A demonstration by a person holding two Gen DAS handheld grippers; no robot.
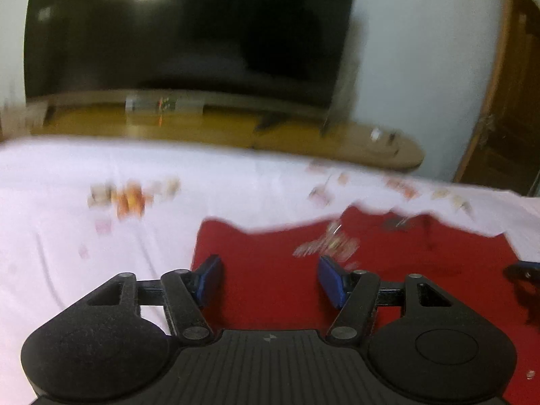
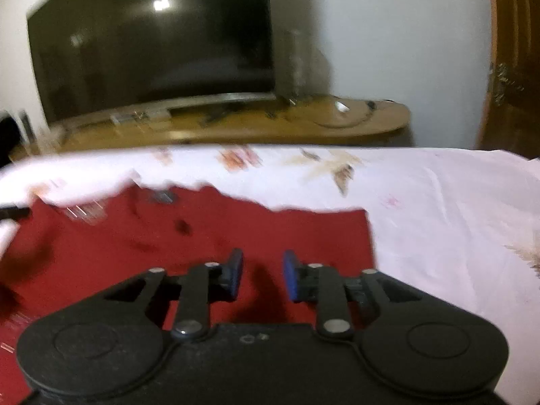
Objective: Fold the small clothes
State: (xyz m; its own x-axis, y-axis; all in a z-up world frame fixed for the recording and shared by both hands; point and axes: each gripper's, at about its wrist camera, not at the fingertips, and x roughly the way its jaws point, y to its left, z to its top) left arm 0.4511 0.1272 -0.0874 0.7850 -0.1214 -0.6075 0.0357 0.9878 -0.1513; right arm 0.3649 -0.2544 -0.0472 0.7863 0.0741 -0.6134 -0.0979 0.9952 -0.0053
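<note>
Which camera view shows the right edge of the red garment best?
The right wrist view: the red garment ends there in a clear straight edge against the white sheet. In the left wrist view the red garment shows its left edge, while its right side runs out of the frame.

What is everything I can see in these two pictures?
Garment: one, red, spread flat on the bed under both claws.
Bedsheet: one, pale pink with small blurred orange prints, covering the bed.
Television: one, black, switched off, on the stand behind the bed.
Stand: one, light brown wood, against the wall, with small blurred items on it.
Wall: white, behind the television.
Door: one, brown wood, far right.
Left claw: one, black with blue pads, open above the garment's left edge, holding nothing.
Right claw: one, black with blue pads, open above the garment's right part, holding nothing.
</note>
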